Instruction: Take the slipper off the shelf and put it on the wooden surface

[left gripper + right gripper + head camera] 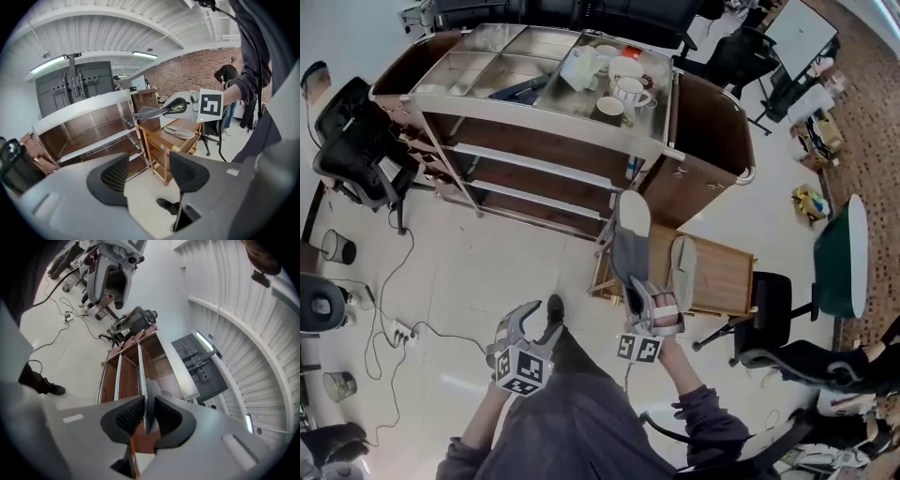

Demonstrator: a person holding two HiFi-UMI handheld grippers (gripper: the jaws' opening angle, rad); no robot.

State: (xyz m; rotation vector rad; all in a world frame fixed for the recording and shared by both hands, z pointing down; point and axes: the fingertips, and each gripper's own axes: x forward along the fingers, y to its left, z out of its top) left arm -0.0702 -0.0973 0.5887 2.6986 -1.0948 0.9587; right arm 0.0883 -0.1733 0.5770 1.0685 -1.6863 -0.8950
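1. Slipper (628,239) has the left gripper (525,321) to its near left, low over the floor (469,281), jaws apart with nothing between them.
2. Far from that gripper stands the metal shelf (553,120).
3. The grey slipper hangs in the air just right of the shelf, toe towards it, above the left edge of the wooden table (722,272).
4. The right gripper (645,292) has its jaws clamped on the slipper's near end.
5. Further right, a second slipper (682,267) lies flat on the table.
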